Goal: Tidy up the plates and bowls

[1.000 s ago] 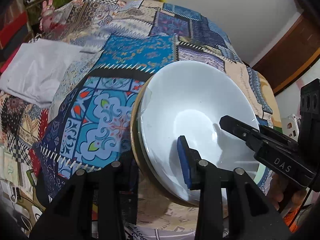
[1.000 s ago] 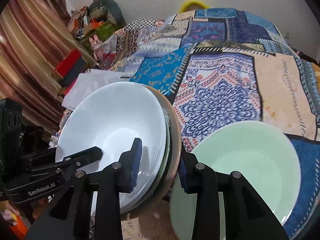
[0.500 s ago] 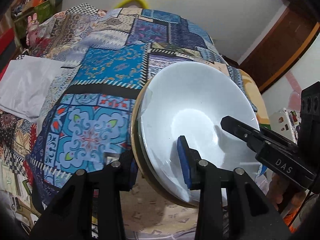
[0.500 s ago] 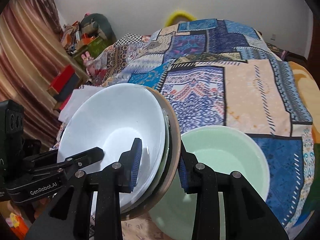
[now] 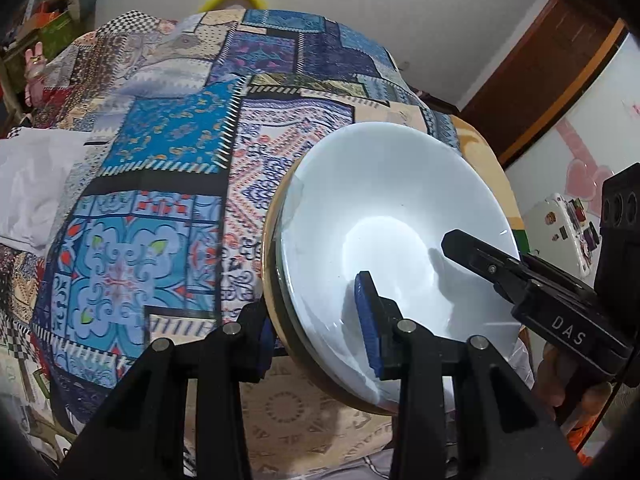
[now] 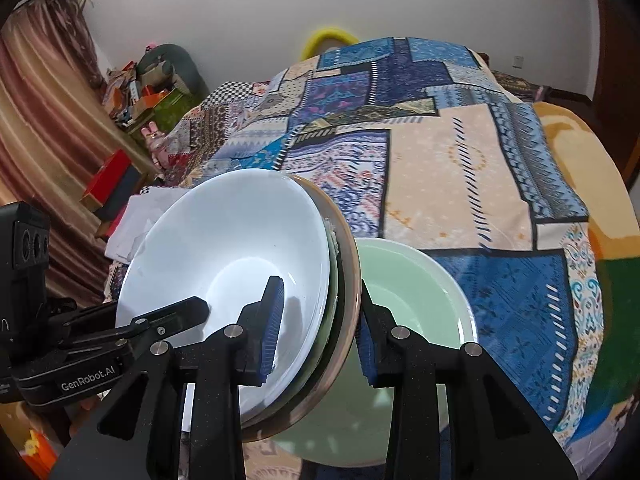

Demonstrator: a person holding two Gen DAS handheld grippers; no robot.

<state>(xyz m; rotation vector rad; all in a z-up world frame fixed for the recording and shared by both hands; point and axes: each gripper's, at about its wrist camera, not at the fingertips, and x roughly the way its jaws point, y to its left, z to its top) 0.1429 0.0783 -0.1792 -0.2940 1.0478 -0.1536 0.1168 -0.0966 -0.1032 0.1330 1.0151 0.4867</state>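
Note:
A nested stack of dishes hangs above a patchwork bedspread: a white bowl (image 5: pixel 384 208) (image 6: pixel 240 236) on top, a thin greenish dish under it, and a tan plate (image 5: pixel 269 264) (image 6: pixel 347 292) beneath. My left gripper (image 5: pixel 316 320) is shut on the stack's left rim, one blue pad inside the bowl, the other under the plate. My right gripper (image 6: pixel 318 336) is shut on the opposite rim in the same way. Each gripper appears in the other's view. A pale green bowl (image 6: pixel 416 292) rests on the bed just right of the stack.
The patchwork bedspread (image 5: pixel 168 152) (image 6: pixel 460 168) stretches ahead to a white wall. A white cloth (image 5: pixel 28 196) lies at its left edge. Cluttered boxes (image 6: pixel 140 88) and a curtain stand at far left, a wooden door (image 5: pixel 540 80) at right.
Both grippers have lifted the stack and tilted upward, so more of the wall and far bed shows. The green bowl looks smaller and farther below. Both grips are unchanged.

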